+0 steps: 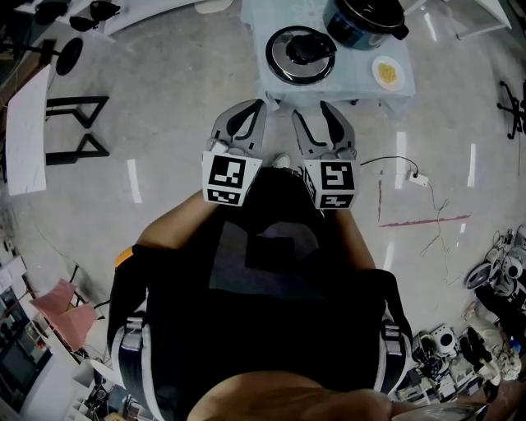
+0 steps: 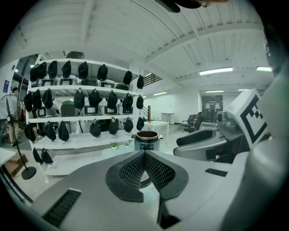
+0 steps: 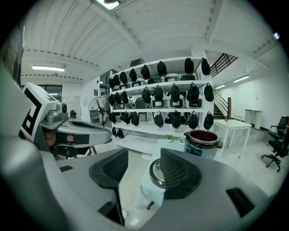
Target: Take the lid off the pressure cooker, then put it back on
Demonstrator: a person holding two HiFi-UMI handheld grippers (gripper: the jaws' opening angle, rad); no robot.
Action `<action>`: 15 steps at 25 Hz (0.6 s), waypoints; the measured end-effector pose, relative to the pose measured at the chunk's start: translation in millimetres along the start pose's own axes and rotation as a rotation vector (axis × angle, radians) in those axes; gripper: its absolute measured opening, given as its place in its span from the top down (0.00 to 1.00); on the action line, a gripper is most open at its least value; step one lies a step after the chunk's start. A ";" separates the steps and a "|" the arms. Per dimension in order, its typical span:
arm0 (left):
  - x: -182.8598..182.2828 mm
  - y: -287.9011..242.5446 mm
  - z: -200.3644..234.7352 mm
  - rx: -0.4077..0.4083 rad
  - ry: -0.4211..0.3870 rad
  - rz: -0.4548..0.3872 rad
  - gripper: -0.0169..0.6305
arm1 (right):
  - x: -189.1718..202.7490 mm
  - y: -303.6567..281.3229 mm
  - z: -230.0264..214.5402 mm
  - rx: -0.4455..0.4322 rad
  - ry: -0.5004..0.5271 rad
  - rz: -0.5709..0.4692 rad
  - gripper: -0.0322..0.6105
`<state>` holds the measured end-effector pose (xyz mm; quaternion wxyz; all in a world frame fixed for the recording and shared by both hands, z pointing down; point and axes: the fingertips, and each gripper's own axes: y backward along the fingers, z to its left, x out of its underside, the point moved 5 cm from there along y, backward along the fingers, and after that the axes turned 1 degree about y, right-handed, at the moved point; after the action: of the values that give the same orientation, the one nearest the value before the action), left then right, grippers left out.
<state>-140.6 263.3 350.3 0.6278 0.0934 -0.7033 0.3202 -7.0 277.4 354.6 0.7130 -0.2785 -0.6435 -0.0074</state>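
Note:
The pressure cooker (image 1: pixel 362 20) stands lidless at the far right of a small table with a pale blue cloth (image 1: pixel 263 25). Its round lid (image 1: pixel 300 53) with a black knob lies flat on the cloth, left of the pot. Both grippers hover over the floor, short of the table's near edge. My left gripper (image 1: pixel 255 104) is shut with nothing in it; its pads (image 2: pixel 156 169) meet at the tip, with the open pot (image 2: pixel 147 140) beyond. My right gripper (image 1: pixel 312 108) is open and empty. Between its jaws (image 3: pixel 144 153) I see the lid (image 3: pixel 157 173); the pot (image 3: pixel 203 143) is right of it.
A small plate with something yellow (image 1: pixel 387 72) sits on the table's near right corner. Black metal stands (image 1: pixel 78 131) are on the floor at the left, a power strip and cable (image 1: pixel 415 178) at the right. Shelves of black bags (image 2: pixel 86 99) line the far wall.

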 end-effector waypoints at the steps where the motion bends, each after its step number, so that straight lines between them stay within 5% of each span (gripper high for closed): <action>1: -0.2 0.2 0.0 0.000 0.000 0.000 0.96 | -0.3 0.1 0.1 0.001 0.000 0.001 0.58; 15: 2.3 -2.9 7.4 -0.001 0.012 0.010 0.96 | 3.5 -9.4 -0.5 0.009 -0.008 0.017 0.58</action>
<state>-145.6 257.4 353.4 0.6302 0.0877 -0.7003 0.3238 -9.5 270.5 361.5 0.7117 -0.2809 -0.6439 0.0027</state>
